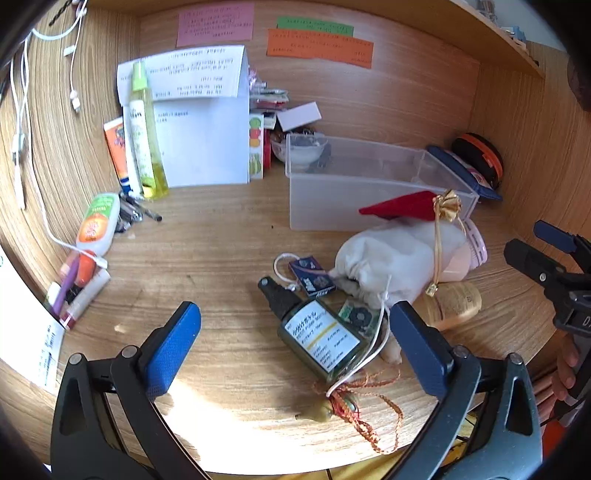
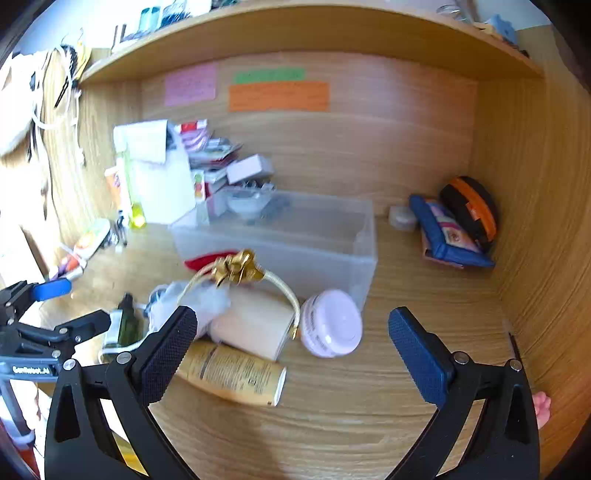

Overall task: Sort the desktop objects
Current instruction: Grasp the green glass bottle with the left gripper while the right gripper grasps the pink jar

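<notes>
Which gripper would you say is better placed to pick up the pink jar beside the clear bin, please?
Probably the right gripper: it is open and the pink jar lies between its fingers. The left gripper is over the green spray bottle.

Three notes [image 1: 215,23] are hanging on the back wall: one pink, one green, one orange. One clear bin [image 1: 369,184] is standing on the desk [image 1: 221,258]. Two bottles [image 1: 319,338] are lying near one white pouch [image 1: 384,258] and one pink jar [image 2: 330,323].

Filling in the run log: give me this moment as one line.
left gripper: open, over green bottle | right gripper: open, facing pink jar | clear bin: nearly empty
</notes>
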